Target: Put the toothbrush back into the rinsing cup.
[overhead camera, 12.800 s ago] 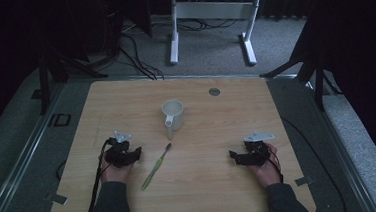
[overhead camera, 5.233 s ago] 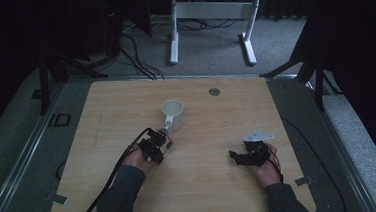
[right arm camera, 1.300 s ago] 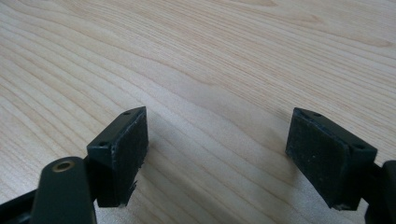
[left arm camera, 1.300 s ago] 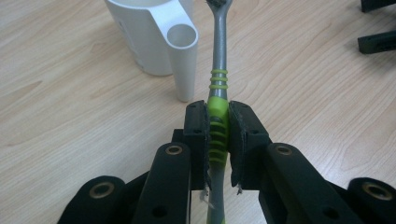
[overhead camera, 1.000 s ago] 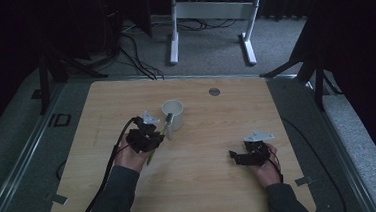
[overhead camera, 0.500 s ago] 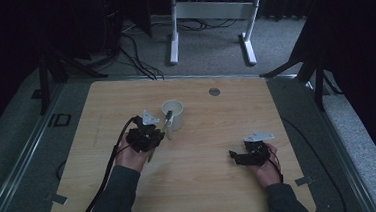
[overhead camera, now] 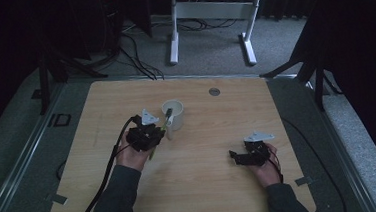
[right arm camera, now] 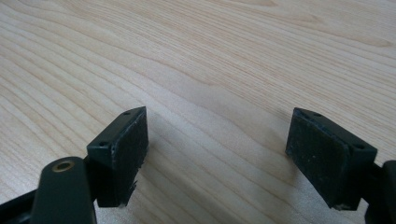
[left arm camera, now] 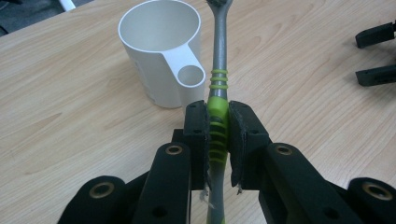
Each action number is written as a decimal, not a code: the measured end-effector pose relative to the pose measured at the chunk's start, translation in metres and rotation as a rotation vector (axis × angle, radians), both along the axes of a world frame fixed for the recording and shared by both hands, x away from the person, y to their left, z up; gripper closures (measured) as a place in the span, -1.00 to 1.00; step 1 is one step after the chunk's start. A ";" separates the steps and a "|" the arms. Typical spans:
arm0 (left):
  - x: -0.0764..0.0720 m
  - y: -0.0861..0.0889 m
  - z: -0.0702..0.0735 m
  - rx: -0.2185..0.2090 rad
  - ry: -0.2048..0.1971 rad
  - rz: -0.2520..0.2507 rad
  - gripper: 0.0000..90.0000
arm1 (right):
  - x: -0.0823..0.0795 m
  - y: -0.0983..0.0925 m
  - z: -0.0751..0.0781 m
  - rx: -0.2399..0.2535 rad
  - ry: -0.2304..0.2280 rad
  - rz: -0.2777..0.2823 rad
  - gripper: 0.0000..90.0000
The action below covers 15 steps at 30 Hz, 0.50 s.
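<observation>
Pale wood fills my top camera: the bench (overhead camera: 219,149) runs wide, and I've got the left gripper (overhead camera: 150,134) up beside the white mug (overhead camera: 173,114), just left of it from where I sit. A green and grey toothbrush (overhead camera: 167,123) sticks out of that gripper, its far end at the mug's rim; whether it touches the rim I can't tell from up here. Over on the right, the right gripper (overhead camera: 235,157) sits low near the front of the bench, well apart from the mug. A small round metal disc (overhead camera: 214,91) is set in the wood past the mug.

Now the left gripper view: my jaws are clamped on the toothbrush (left arm camera: 219,122), pads pressing the green ribbed grip from both sides. The grey neck runs straight up and away, passing just right of the mug's (left arm camera: 159,49) handle, with the head near the top edge, level with the mug's open mouth. The mug stands upright on the wood. Off at the far right edge I can see the two black tips of the other gripper (left arm camera: 376,55).

Right gripper view: the jaws stand wide apart, nothing between the pads (right arm camera: 126,154), bare wood grain under them.
</observation>
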State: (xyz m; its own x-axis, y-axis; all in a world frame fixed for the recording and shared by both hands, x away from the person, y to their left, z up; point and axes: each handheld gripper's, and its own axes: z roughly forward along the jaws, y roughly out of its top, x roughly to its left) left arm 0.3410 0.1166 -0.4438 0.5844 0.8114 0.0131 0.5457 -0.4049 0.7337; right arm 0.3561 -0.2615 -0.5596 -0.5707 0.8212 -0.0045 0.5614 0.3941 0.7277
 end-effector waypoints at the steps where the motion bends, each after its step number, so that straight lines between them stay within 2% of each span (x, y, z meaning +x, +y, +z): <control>1: 0.000 0.000 0.000 0.000 0.000 0.000 0.75 | 0.000 0.000 0.000 0.000 0.000 0.000 -0.54; 8: 0.000 0.000 0.000 -0.002 -0.012 0.000 0.76 | 0.000 0.000 0.000 -0.001 -0.001 0.001 -0.54; 15: -0.001 -0.001 0.001 -0.016 -0.042 0.009 0.76 | 0.000 0.000 0.000 0.001 0.000 -0.001 -0.54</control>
